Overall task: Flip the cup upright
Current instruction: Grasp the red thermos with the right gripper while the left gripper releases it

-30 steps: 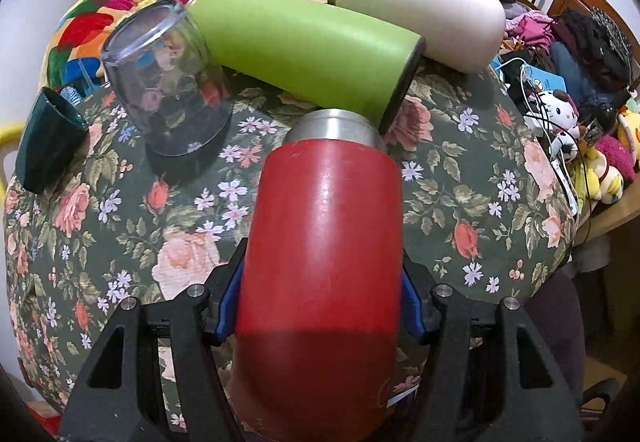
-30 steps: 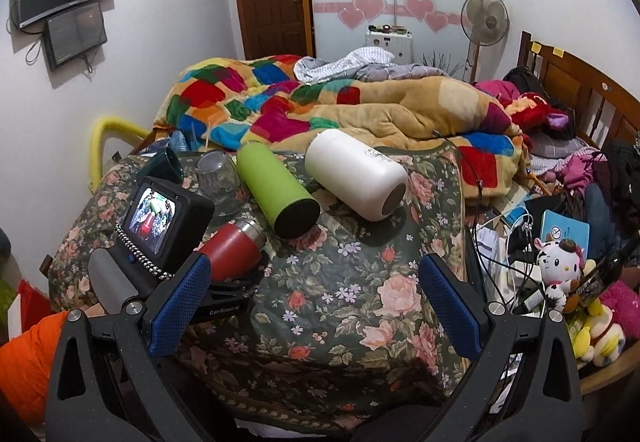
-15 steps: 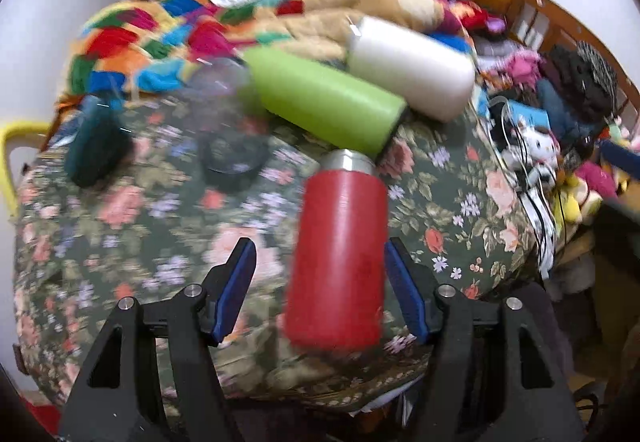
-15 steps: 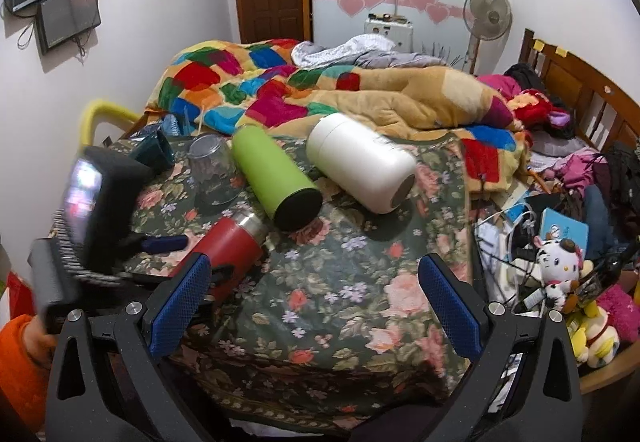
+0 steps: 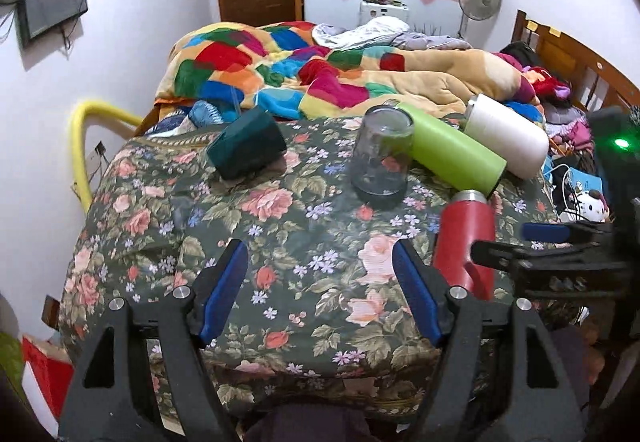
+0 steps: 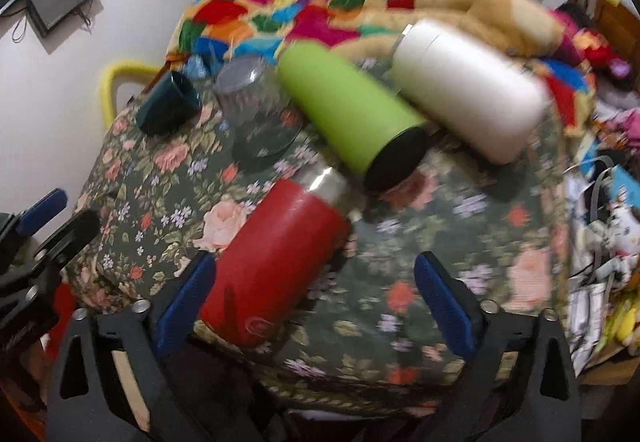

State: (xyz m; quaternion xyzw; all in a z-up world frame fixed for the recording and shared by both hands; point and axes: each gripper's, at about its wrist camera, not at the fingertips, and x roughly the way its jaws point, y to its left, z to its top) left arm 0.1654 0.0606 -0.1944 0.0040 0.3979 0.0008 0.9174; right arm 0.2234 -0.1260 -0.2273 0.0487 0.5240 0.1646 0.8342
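A red cup [image 6: 276, 258] with a steel rim lies on its side on the floral-covered table [image 5: 280, 242], rim pointing away. My right gripper [image 6: 316, 302] is open, its left finger beside the cup's base, apart from it. In the left wrist view the red cup [image 5: 464, 242] lies at the right and my left gripper [image 5: 320, 294] is open and empty over bare cloth. A clear glass [image 5: 382, 158] stands upside down. A dark green cup [image 5: 248, 148] lies tipped.
A green bottle [image 5: 452, 154] and a white bottle [image 5: 506, 140] lie on their sides at the back right. A patchwork blanket [image 5: 320, 70] covers the bed behind. Toys and cables [image 5: 580, 194] crowd the right edge. A yellow rail [image 5: 80, 146] stands at the left.
My left gripper let go of the red cup, opened and pulled back to the left. My right gripper moved in towards the red cup. The cup still lies on its side.
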